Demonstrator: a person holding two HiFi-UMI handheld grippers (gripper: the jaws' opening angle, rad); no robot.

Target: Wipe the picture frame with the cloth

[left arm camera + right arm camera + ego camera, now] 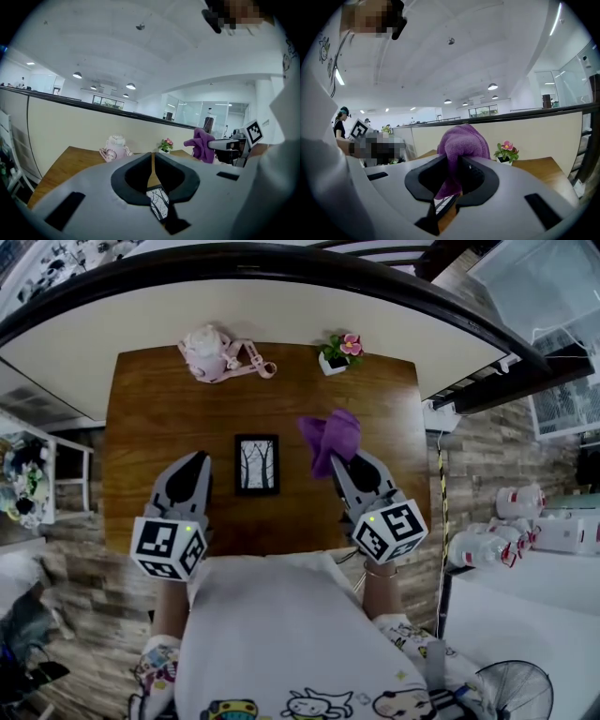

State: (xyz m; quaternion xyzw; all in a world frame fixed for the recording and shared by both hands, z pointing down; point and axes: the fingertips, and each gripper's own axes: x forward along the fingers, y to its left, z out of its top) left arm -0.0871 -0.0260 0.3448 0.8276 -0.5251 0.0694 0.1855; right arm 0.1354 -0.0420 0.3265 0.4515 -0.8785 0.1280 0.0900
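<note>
Even, soft indoor light comes from round ceiling lamps (131,86), leaving only faint shadows on the bench (150,418). All 3 views bend strongly toward dark, vignetted edges, and the closest foreground is slightly soft.

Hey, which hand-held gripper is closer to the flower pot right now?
Right. The right hand-held gripper, holding the cloth, is just below the flower pot in the head view; the left hand-held gripper is farther off, past the frame.

- cloth (330,439): purple
- picture frame (256,464): black border, white picture with black bare trees
- table (159,418): brown wood grain
- bottle (211,354): pale pink
- flower (339,352): pink bloom, green leaves, white pot
- left gripper (199,458) and right gripper (339,461): grey, with black-and-white marker cubes
</note>
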